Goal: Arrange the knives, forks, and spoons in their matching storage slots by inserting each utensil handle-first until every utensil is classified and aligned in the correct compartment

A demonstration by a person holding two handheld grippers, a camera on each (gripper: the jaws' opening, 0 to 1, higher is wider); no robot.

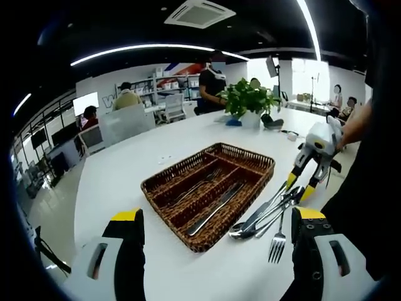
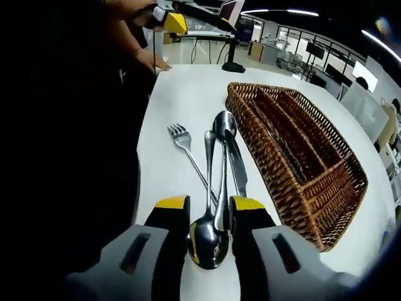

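Observation:
A brown wicker tray (image 1: 164,180) with long slots lies mid-table, also in the right gripper view (image 2: 338,207). It holds a fork (image 1: 199,185) in one slot and a knife (image 1: 216,210) in the neighbouring one. Beside it lies a loose pile: a fork (image 2: 182,135), a spoon (image 2: 224,124) and a knife (image 2: 238,169). My right gripper (image 2: 210,204) (image 1: 299,187) is over the pile's end, shut on another spoon (image 2: 208,243) whose bowl fills the gap. My left gripper (image 1: 219,216) hangs open in front of the tray, holding nothing.
A potted plant (image 1: 249,103) stands at the far end of the white table (image 1: 125,175). A person's hand (image 2: 153,63) rests on the table beyond the pile, near a black stand base (image 2: 233,66). People, chairs and shelves are behind.

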